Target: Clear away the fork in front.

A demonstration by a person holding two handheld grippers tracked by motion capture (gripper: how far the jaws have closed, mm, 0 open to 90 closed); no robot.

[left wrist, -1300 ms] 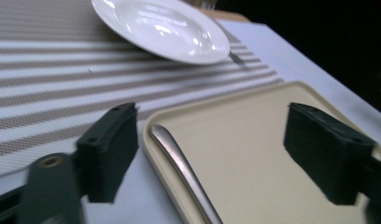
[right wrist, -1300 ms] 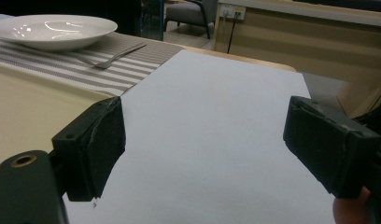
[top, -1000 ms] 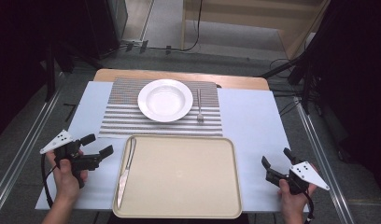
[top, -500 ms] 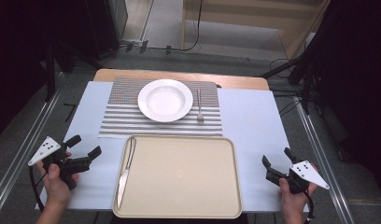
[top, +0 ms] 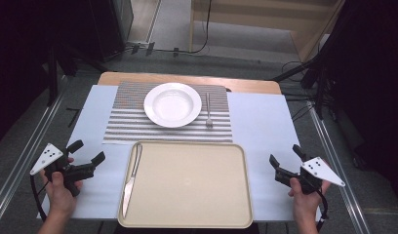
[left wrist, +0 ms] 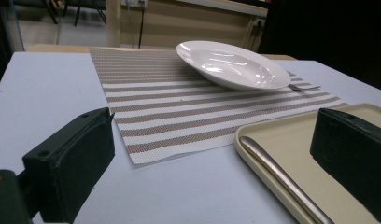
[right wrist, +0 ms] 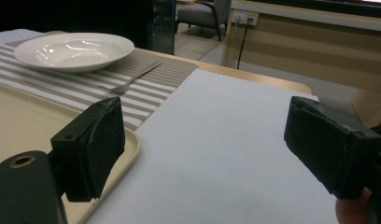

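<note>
With plate (top: 172, 104) and fork (top: 208, 110) laid beyond the tray (top: 187, 214), the knife (top: 131, 176) remains on it, both the left gripper (top: 88, 152) and right gripper (top: 285, 159) gaping empty.

Two handheld black claws, left claw (top: 86, 152) and right claw (top: 284, 153), each with blocky matte jaws. Grey three-cornered plate with dark dots atop each. Brass-ringed hole at 8 o'clock in the right gripper view. Thin black cable trailing from each. Bare forearms, sleeveless.
</note>
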